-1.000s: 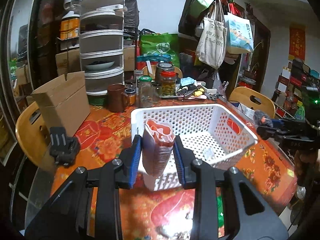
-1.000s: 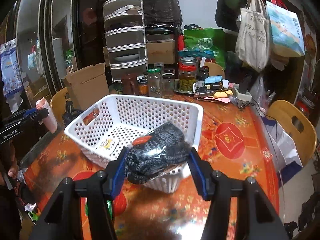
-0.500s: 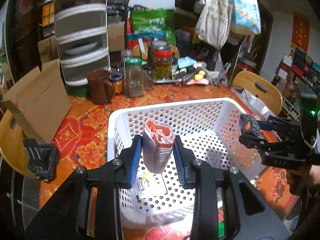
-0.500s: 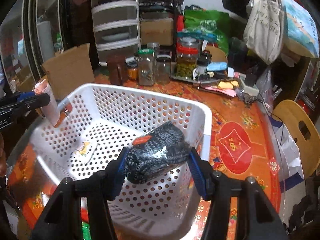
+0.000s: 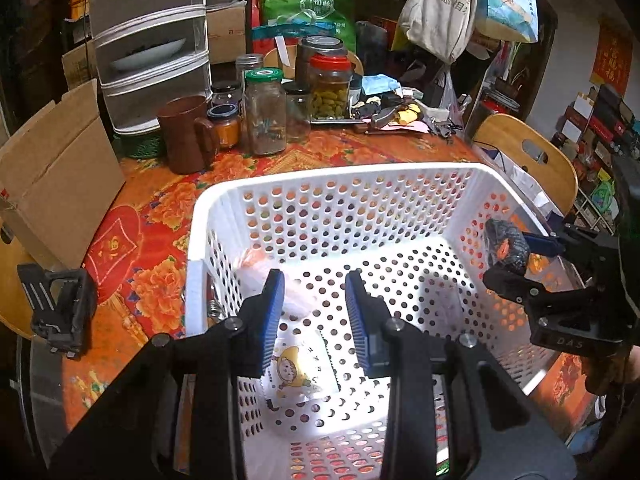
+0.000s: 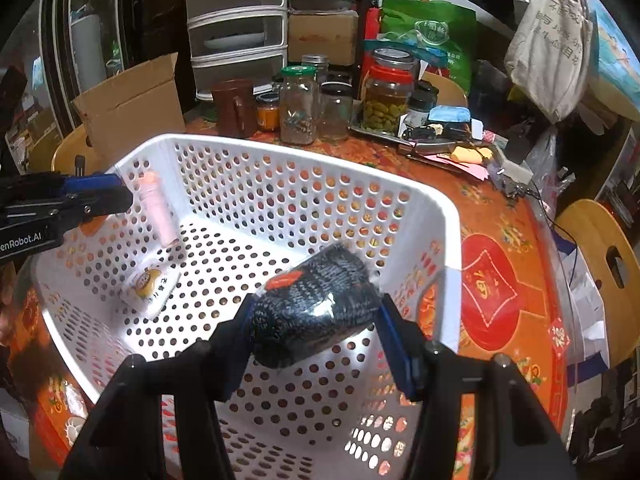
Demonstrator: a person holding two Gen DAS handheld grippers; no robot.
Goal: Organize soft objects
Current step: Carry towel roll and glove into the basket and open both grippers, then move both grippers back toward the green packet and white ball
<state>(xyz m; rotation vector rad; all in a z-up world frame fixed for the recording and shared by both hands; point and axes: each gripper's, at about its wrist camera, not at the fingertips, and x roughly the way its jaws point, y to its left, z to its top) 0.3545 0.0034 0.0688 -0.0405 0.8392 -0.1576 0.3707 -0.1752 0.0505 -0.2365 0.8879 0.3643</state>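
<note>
A white perforated basket [image 5: 332, 178] [image 6: 448, 216] stands on the red flowered tablecloth. My left gripper [image 5: 316, 312] is open above the basket's near-left corner. The pink rolled cloth [image 5: 276, 280] [image 6: 158, 216] is below it in the basket, blurred, free of the fingers. My right gripper [image 6: 316, 332] is shut on a dark grey knitted roll in clear wrap [image 6: 316, 308] [image 5: 506, 246], held over the basket's right side. A small white packet with a cartoon print [image 5: 298, 366] [image 6: 150, 286] lies on the basket floor.
Glass jars [image 5: 266, 112] and a brown mug [image 5: 186, 134] stand behind the basket. A cardboard box [image 5: 52, 168] stands at the left, a stacked drawer unit [image 5: 150, 44] behind it. Wooden chairs [image 5: 528, 160] ring the table. A black clip [image 5: 56, 312] lies left.
My left gripper moved over the basket, opened and let go of the pink roll, which dropped into the basket. My right gripper moved in over the basket with the grey roll.
</note>
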